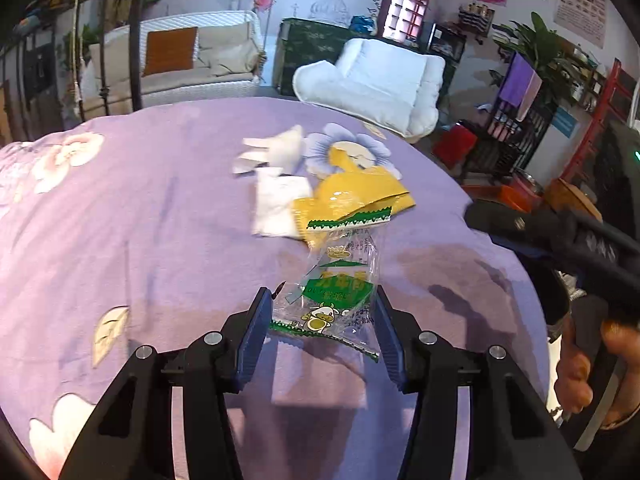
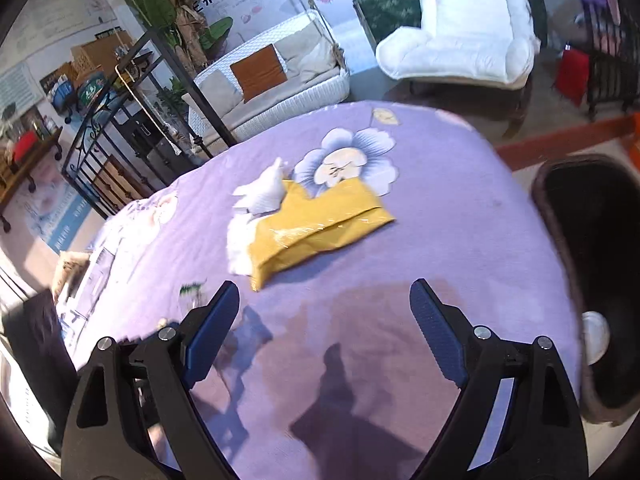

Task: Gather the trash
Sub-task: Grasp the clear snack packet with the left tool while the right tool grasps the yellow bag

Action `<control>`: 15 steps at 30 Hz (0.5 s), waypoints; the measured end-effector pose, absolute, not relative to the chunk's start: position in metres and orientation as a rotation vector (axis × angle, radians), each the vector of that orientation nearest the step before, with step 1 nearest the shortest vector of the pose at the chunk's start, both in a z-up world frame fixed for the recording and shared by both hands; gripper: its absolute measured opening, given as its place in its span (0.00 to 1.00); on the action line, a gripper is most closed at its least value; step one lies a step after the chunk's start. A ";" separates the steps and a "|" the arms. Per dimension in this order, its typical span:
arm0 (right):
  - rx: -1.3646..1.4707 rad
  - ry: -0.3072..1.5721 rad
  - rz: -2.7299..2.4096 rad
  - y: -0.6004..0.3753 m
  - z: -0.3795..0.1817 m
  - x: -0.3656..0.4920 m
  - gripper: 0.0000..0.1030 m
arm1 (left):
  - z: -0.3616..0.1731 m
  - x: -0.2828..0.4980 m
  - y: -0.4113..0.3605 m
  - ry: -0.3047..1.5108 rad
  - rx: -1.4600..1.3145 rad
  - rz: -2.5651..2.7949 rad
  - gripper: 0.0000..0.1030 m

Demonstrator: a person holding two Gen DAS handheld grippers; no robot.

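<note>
Lower centre: a clear wrapper (image 1: 326, 304) is flanked by the spread left gripper (image 1: 320, 312), contact unclear. The right gripper (image 2: 324, 312) is spread wide, empty, below the yellow packet (image 2: 320, 228).

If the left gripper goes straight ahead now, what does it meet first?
The clear snack wrapper, which already lies between the open fingers of the left gripper. Beyond it is the yellow packet; depth is uncertain.

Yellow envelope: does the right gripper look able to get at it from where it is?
Probably yes. The right gripper is open with nothing between its fingers, and only bare purple bedspread lies between it and the yellow envelope. The crumpled tissue touches the envelope's far-left side only.
</note>
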State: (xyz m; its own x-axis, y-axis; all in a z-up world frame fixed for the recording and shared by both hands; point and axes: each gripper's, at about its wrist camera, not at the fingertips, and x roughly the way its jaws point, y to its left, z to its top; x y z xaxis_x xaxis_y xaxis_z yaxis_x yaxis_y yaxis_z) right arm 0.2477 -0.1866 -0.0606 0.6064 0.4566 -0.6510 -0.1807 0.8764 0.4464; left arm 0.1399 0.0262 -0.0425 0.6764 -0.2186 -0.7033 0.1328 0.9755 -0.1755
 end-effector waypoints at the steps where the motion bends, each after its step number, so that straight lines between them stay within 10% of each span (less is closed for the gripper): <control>1: 0.380 0.870 0.387 -0.179 -0.063 0.256 0.84 | -0.043 0.139 0.029 0.804 -0.115 -0.191 0.49; 15: 0.738 1.064 0.287 -0.139 -0.115 0.345 0.72 | -0.046 0.130 0.053 0.789 -0.132 -0.158 0.49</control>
State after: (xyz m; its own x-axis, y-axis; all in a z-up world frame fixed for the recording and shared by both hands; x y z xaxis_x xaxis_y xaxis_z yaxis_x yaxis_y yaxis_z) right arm 0.3454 -0.1394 -0.1148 0.4770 0.5483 -0.6869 0.1285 0.7297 0.6716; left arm 0.1299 0.0534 -0.0463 0.6939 -0.1904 -0.6944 0.0922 0.9800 -0.1766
